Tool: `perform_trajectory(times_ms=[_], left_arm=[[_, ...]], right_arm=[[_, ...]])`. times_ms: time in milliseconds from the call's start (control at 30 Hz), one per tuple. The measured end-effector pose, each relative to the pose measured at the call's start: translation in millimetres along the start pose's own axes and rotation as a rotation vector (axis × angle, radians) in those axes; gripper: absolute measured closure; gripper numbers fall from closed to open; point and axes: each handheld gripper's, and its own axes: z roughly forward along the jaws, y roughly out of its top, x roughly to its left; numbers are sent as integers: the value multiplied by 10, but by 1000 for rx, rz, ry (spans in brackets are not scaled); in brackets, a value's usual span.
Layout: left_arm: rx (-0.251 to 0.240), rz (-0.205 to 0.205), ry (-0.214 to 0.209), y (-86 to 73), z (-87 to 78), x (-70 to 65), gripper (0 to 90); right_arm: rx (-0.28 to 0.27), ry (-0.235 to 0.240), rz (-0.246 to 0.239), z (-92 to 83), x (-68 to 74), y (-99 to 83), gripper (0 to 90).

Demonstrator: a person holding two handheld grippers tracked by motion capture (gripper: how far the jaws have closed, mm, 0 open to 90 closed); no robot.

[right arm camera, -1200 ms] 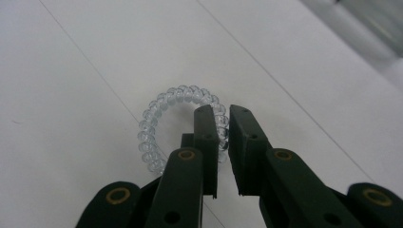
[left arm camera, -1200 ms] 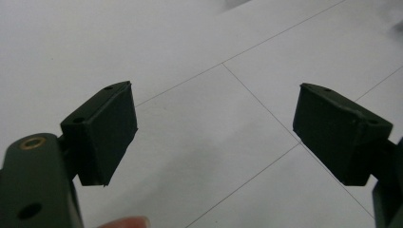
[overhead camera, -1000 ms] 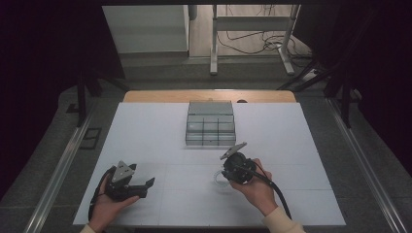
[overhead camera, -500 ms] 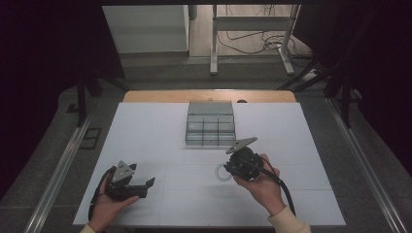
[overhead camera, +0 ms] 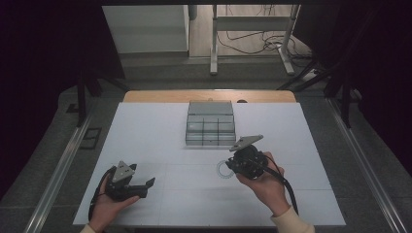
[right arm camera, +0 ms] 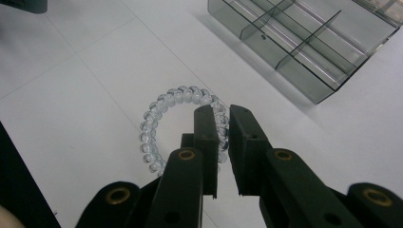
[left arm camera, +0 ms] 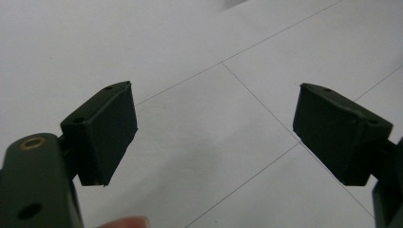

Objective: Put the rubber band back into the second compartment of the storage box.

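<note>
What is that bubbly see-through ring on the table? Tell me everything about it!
The ring is a clear coil, like a spiral hair tie, made of many little glassy-looking loops joined in a circle, probably plastic. It lies flat on the white table, just in front of the grey divided box but not touching it. The right gripper has its two black jaws nearly closed around one side of the ring, with the coil passing between them.

Divided tray [overhead camera: 210,126] at the worktop's [overhead camera: 145,131] far middle; coiled ring [overhead camera: 225,169] nearer, just right of centre, beside right gripper [overhead camera: 236,165]; left gripper [overhead camera: 144,184] near-left.
</note>
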Motion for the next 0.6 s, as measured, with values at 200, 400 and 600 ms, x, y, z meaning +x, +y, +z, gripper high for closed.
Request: perform_trajectory(times_ms=[200, 400, 600], left_arm=[[0, 0, 1, 1, -1, 1, 151], [0, -2, 3, 2, -2, -4, 151], [-3, -8, 4, 1, -2, -3, 151]], right_arm=[[-3, -3, 5, 24, -37, 10, 809], [-13, -3, 17, 49, -85, 64, 808], [-18, -1, 27, 114, -151, 141, 809]])
